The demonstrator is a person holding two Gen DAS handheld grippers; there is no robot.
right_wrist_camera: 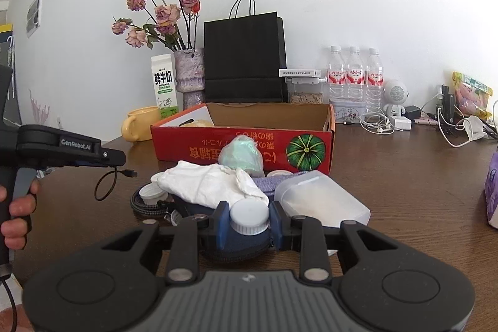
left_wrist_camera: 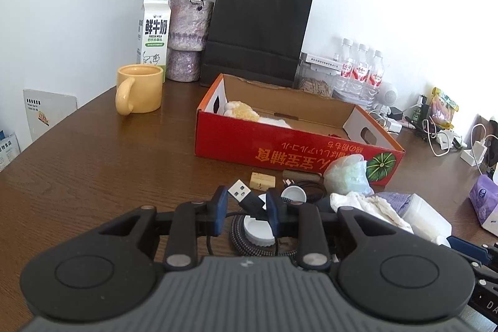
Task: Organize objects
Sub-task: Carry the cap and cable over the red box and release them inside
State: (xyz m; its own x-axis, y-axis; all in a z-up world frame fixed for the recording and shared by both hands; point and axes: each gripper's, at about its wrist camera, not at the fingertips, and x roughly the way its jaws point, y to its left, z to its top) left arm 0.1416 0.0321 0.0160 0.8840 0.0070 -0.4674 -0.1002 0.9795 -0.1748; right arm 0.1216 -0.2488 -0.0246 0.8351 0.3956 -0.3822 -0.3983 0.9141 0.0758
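In the left wrist view my left gripper (left_wrist_camera: pixel 246 203) is shut on a black USB cable (left_wrist_camera: pixel 249 201), and its silver plug (left_wrist_camera: pixel 239 189) sticks up past the pads. The right wrist view shows that gripper (right_wrist_camera: pixel 116 158) lifted off the table at the left in a person's hand (right_wrist_camera: pixel 18 207), with the cable (right_wrist_camera: pixel 105 185) hanging in a loop. My right gripper (right_wrist_camera: pixel 249 218) is shut on a white ribbed cap (right_wrist_camera: pixel 249 215) above a dark blue pouch (right_wrist_camera: pixel 236 248). The open red cardboard box (left_wrist_camera: pixel 295 145) (right_wrist_camera: pixel 242 148) stands just behind the pile.
A white cloth (right_wrist_camera: pixel 211 185), a green plastic bag (right_wrist_camera: pixel 242 157), a clear plastic tub (right_wrist_camera: pixel 320 201), a braided cable coil (left_wrist_camera: pixel 239 235) and white caps (left_wrist_camera: pixel 260 231) lie before the box. A yellow mug (left_wrist_camera: pixel 140 92), milk carton (left_wrist_camera: pixel 154 33), vase, black bag (left_wrist_camera: pixel 258 30) and water bottles (right_wrist_camera: pixel 354 77) line the back.
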